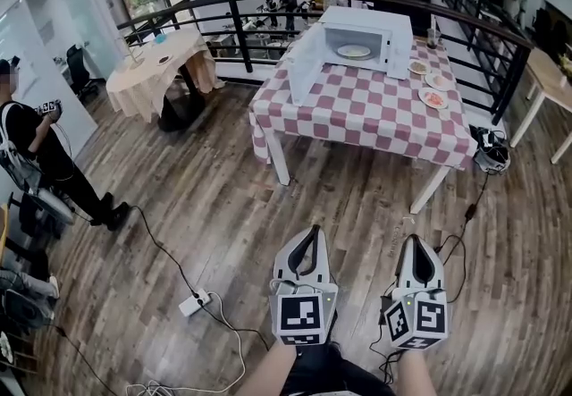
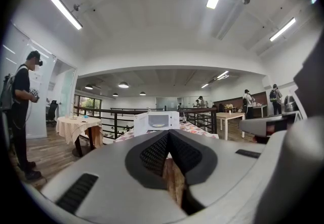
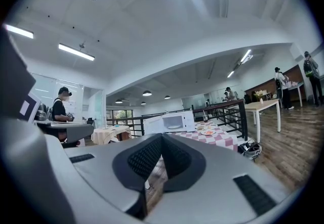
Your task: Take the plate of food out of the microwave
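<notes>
My left gripper [image 1: 311, 233] and my right gripper [image 1: 416, 242] are both squeezed shut with nothing in them, well away from the table [image 1: 375, 117]. The microwave [image 1: 366, 38] sits at the table's far edge, door open, with the plate of food [image 1: 354, 51] inside.

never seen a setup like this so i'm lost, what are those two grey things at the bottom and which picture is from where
No robot here: a person holds a left gripper and a right gripper, one per hand. The head view looks down from the person's head; the other two views ride on the grippers, looking along their fingers, which are shut on nothing. Ahead, a checked table carries a microwave, door open, with a plate inside, and three more plates beside it.
</notes>
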Demonstrator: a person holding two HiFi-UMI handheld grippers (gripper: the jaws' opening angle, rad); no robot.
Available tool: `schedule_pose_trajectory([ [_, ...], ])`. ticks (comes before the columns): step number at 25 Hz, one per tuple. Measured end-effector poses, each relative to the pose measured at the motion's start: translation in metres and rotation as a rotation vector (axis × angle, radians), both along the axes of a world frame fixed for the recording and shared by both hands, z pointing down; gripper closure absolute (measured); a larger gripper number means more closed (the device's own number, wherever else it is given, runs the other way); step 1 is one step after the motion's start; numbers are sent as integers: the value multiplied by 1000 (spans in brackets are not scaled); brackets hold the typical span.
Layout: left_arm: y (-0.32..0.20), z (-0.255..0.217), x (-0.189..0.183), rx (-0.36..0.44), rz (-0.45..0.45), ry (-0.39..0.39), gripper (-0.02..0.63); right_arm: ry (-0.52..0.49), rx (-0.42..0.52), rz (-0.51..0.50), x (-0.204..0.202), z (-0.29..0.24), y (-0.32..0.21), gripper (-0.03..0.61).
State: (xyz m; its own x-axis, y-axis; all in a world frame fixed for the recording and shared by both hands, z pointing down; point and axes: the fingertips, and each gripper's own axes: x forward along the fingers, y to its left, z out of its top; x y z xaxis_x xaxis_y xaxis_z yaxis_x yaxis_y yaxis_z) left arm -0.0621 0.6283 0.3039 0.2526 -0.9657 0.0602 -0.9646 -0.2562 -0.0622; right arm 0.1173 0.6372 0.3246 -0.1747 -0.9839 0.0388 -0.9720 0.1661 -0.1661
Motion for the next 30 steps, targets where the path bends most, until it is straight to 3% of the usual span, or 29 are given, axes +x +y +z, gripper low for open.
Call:
schedule_pose_trajectory([
  [10,-64,9,-3,-11,8,8,601,5,-18,15,-3,7,-59,583],
  [30,-240,-4,-34,-9,56,29,601,5,-16,44,-41,-7,-230,583],
])
